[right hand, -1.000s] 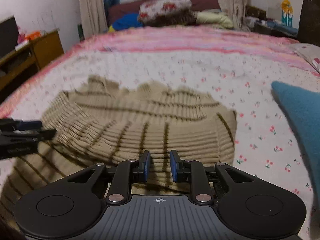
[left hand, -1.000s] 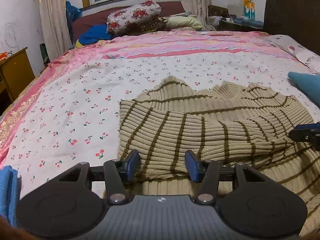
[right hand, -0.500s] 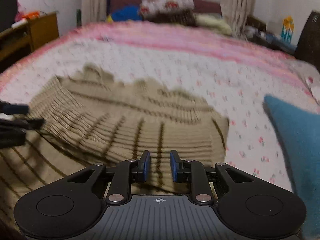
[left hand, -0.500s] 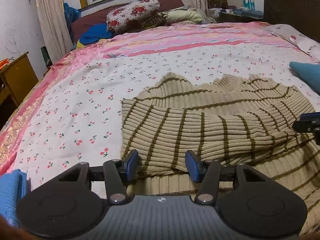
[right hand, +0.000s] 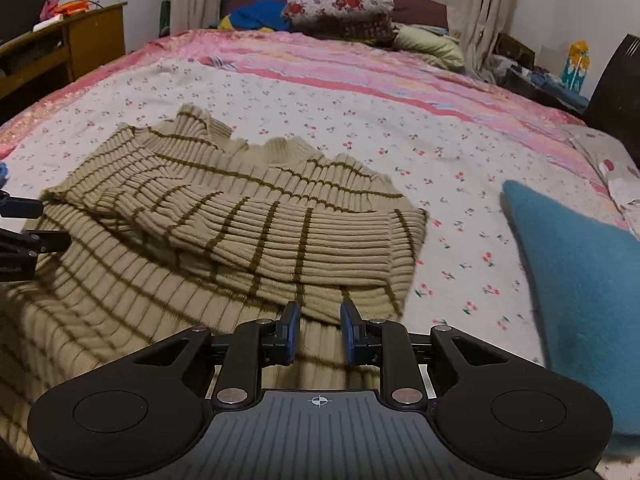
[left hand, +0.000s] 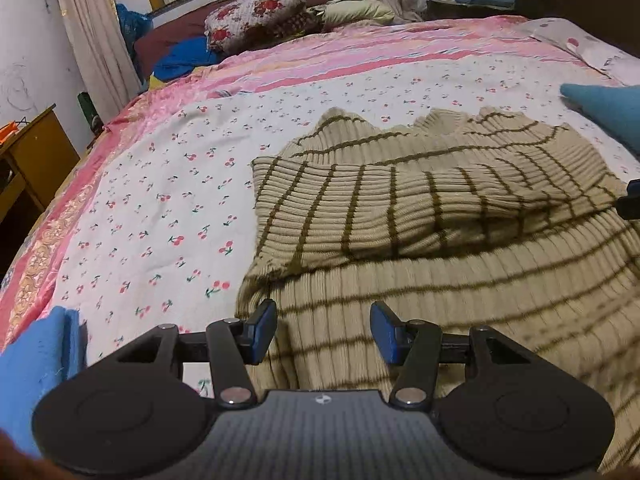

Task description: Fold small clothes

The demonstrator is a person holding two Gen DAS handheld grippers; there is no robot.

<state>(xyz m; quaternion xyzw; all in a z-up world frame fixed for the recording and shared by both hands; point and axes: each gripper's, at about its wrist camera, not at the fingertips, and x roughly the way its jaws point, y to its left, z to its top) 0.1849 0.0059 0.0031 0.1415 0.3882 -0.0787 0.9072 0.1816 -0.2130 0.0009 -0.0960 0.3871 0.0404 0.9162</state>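
Note:
A beige ribbed sweater with dark olive stripes (left hand: 420, 216) lies on the bed, its sleeves folded across the body. It also shows in the right wrist view (right hand: 248, 224). My left gripper (left hand: 323, 330) is open, hovering over the sweater's near left part with nothing between the fingers. My right gripper (right hand: 319, 330) is open with a narrow gap, over the sweater's near right edge, empty. The right gripper's tip shows at the right edge of the left wrist view (left hand: 632, 200). The left gripper shows at the left edge of the right wrist view (right hand: 24, 240).
The bed has a white cherry-print sheet (left hand: 168, 208) and a pink quilt (left hand: 360, 64) further back. A blue garment (right hand: 580, 288) lies to the right, another blue cloth (left hand: 36, 360) near left. Pillows (left hand: 256, 12) lie at the head. A wooden desk (right hand: 72, 44) stands left.
Both grippers have pulled back toward the near edge, so more of the sweater's lower body shows. The left gripper stays open; the right gripper has opened a little.

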